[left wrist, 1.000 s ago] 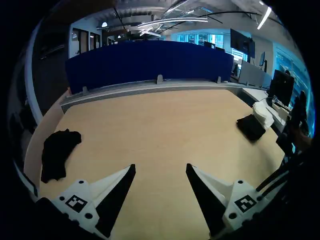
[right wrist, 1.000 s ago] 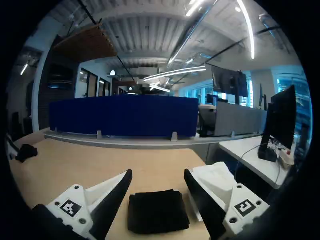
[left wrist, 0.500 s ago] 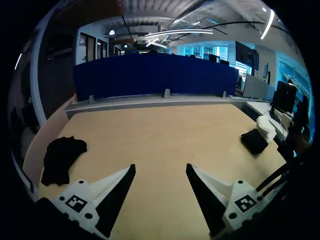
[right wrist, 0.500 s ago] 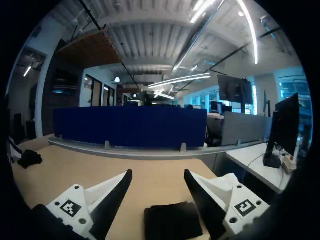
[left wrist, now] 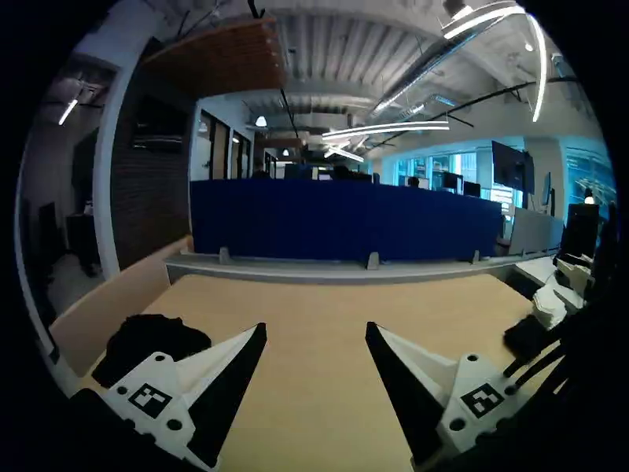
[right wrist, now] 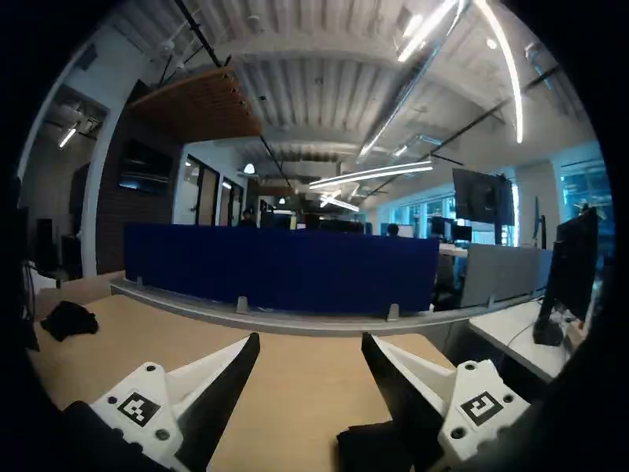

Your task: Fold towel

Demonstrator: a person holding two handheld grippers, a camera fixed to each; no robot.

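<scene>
Between folds, the left hand-held gripper [left wrist: 314, 326] and right hand-held gripper [right wrist: 309, 337] hung apart and empty, the next move probably being to reach the crumpled towel [left wrist: 149, 342] on the worktop [left wrist: 322, 303].

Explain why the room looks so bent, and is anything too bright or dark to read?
Left gripper view: the fisheye lens bows the blue partition; the crumpled black towel is a dark patch without detail. Right gripper view: the ceiling light strips blow out to white; the tongs look sharp.
</scene>
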